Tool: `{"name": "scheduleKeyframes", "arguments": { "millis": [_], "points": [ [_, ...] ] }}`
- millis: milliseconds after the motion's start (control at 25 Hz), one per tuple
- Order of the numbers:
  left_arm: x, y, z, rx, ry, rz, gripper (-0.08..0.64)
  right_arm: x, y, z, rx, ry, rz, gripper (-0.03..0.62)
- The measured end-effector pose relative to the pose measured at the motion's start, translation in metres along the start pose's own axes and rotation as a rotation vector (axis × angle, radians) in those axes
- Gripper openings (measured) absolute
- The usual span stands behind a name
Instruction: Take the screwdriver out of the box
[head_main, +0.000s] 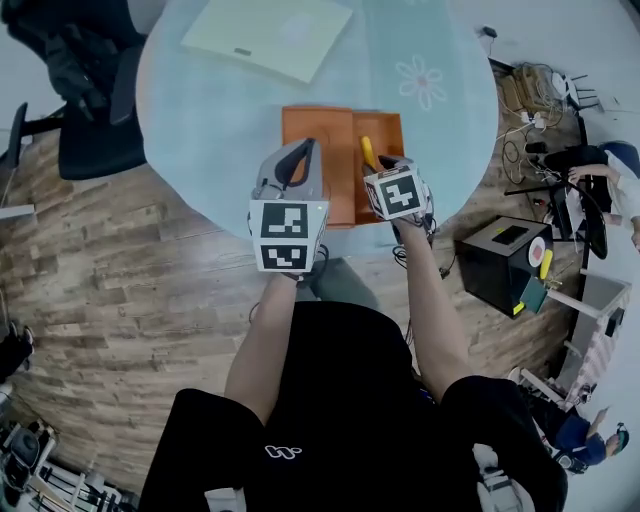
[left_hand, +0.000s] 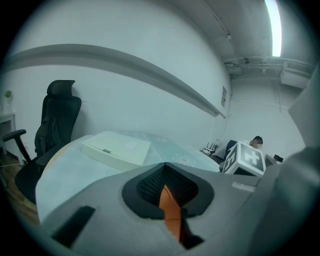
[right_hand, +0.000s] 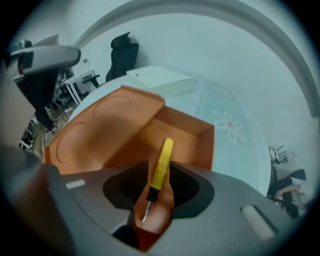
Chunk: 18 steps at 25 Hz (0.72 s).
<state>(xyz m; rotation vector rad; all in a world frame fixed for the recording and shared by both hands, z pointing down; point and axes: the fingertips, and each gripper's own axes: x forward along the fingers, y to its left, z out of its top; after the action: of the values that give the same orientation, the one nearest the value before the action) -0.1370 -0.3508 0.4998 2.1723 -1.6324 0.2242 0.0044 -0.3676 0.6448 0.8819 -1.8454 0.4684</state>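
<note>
An orange box stands open on the round, light-blue table, its lid laid flat to the left. A yellow-handled screwdriver lies in the box. My right gripper points steeply down over it. In the right gripper view the jaws of that gripper stand open, and the screwdriver shows in the gap without touching the pads, above the box floor. My left gripper hovers over the lid. Its jaws are shut to a thin slit showing orange.
A flat white case lies at the table's far side, also visible in the left gripper view. A black office chair stands at the left. On the wooden floor to the right are a black box and cables. A person sits at the far right.
</note>
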Motion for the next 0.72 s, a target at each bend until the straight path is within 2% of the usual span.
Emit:
{"name": "scheduleKeyframes", "arguments": {
  "millis": [160, 440, 520, 600, 720],
  "points": [
    [-0.004, 0.003, 0.000, -0.008, -0.003, 0.005, 0.003, 0.013, -0.006, -0.014, -0.036, 0.132, -0.072, 0.144],
    [-0.008, 0.009, 0.001, -0.010, -0.006, 0.000, 0.003, 0.021, 0.002, -0.016, -0.021, 0.191, -0.060, 0.089],
    [-0.008, 0.007, 0.005, -0.002, -0.011, -0.010, 0.003, 0.021, 0.003, -0.015, 0.004, 0.189, -0.046, 0.087],
    [-0.008, 0.004, 0.010, 0.013, -0.019, -0.021, 0.003, 0.018, 0.002, -0.012, 0.068, 0.157, -0.022, 0.086],
    [-0.008, 0.002, 0.020, 0.037, -0.034, -0.037, 0.003, 0.002, -0.003, 0.001, 0.199, 0.040, 0.002, 0.086]
  ]
}}
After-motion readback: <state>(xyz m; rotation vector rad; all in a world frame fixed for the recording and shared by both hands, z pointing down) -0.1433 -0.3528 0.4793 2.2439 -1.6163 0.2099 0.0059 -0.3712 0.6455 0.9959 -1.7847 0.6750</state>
